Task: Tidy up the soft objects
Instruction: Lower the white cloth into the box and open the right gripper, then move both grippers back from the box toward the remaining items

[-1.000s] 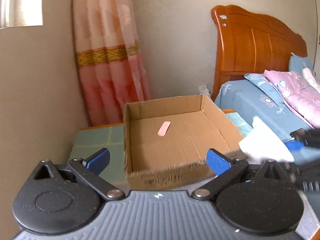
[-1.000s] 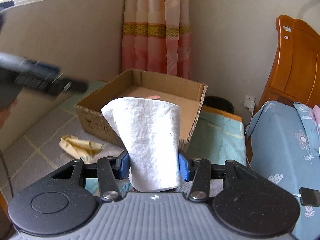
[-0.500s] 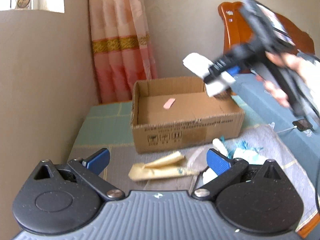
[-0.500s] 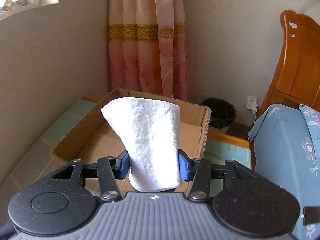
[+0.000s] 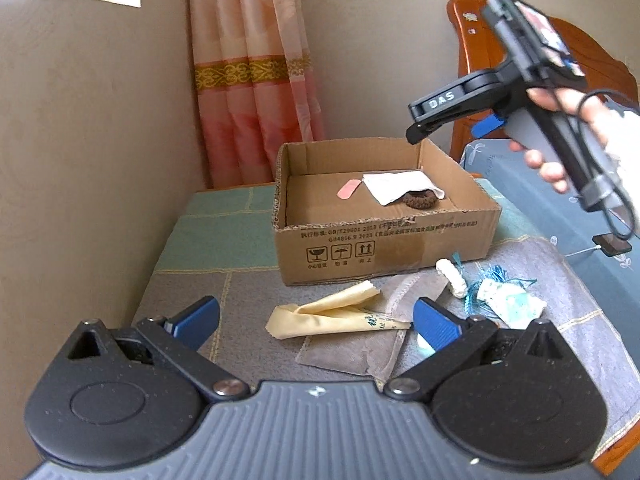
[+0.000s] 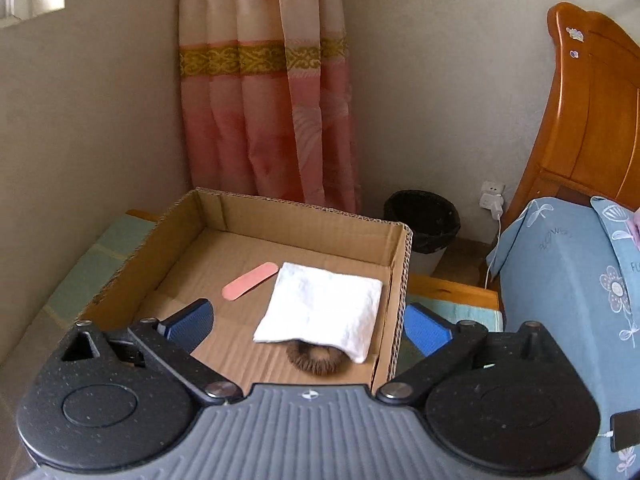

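A cardboard box (image 5: pixel 384 240) (image 6: pixel 400 264) stands on the cloth-covered table. Inside lie a folded white towel (image 6: pixel 320 310) (image 5: pixel 400 186), a brown hair tie (image 6: pixel 316 358) (image 5: pixel 420 200) partly under it, and a pink strip (image 6: pixel 250 286) (image 5: pixel 349 189). My right gripper (image 6: pixel 308 324) is open and empty above the box; it also shows in the left wrist view (image 5: pixel 452 120). My left gripper (image 5: pixel 316 318) is open and empty, above a yellow cloth (image 5: pixel 332 314) and a grey pouch (image 5: pixel 360 344) in front of the box.
A small white roll (image 5: pixel 452 278), blue string (image 5: pixel 492 278) and a pale green-white packet (image 5: pixel 510 302) lie right of the pouch. A black bin (image 6: pixel 422 222) stands behind the box. A bed with a wooden headboard (image 6: pixel 592 120) is on the right; curtain and wall on the left.
My right gripper has opened and let go of the white towel, which now lies in the box over the hair tie. My left gripper has drawn back from the box.
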`<action>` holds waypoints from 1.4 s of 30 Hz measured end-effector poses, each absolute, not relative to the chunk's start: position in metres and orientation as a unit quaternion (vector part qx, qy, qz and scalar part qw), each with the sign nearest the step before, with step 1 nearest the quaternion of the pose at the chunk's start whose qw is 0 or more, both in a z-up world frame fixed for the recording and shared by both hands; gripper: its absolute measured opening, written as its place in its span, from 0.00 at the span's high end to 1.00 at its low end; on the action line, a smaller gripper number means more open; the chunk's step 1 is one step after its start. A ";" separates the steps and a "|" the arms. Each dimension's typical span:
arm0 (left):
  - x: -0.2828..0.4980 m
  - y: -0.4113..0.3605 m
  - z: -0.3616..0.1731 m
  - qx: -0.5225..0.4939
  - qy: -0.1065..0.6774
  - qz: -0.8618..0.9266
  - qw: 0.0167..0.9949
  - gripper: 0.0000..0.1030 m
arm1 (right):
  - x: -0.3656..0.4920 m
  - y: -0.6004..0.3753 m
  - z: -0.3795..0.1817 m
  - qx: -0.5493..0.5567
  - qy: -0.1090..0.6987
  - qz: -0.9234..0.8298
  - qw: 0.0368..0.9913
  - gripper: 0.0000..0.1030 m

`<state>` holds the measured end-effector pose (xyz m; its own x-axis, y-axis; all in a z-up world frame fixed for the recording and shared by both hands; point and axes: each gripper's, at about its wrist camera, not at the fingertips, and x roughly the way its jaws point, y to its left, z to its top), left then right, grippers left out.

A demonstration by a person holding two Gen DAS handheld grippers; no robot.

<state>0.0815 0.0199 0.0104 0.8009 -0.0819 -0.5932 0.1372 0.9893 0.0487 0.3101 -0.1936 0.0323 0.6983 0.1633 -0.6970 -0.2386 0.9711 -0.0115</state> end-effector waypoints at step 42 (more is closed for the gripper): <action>0.091 0.020 -0.019 0.049 0.369 -0.061 0.926 0.00 | 0.127 -0.198 -0.045 -0.076 0.454 0.094 0.883 0.00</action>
